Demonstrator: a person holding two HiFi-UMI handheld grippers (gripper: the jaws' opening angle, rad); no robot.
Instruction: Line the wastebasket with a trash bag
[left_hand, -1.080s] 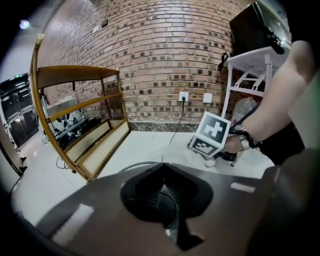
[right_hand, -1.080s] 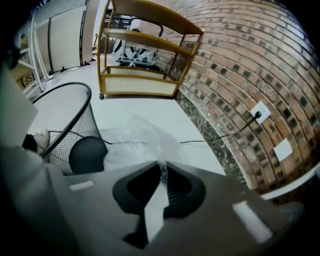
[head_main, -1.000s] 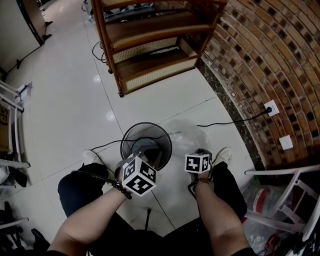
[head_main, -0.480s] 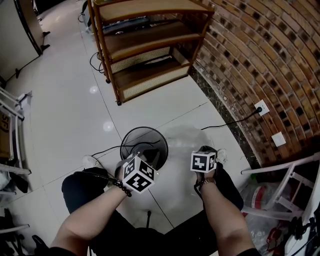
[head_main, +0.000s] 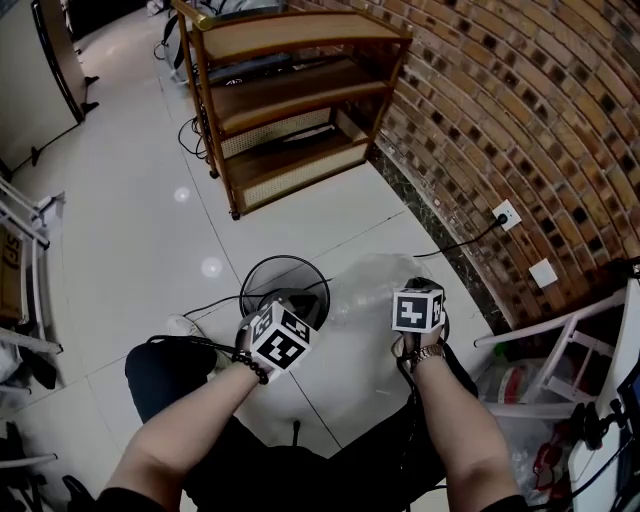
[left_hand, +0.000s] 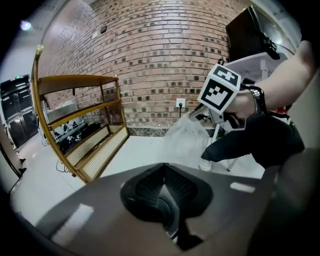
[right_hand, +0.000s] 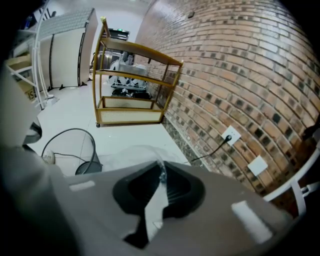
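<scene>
- Right gripper (right_hand: 161, 175): jaws closed on clear trash bag (head_main: 362, 292), frame centre.
- Left gripper (left_hand: 162, 186): jaws closed, possibly pinching film, at wastebasket (head_main: 258, 272) lower edge.

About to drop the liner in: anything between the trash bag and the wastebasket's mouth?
Only the shut left gripper, over the wastebasket's near rim in the head view. The trash bag, pinched in the right gripper, hangs beside it.
</scene>
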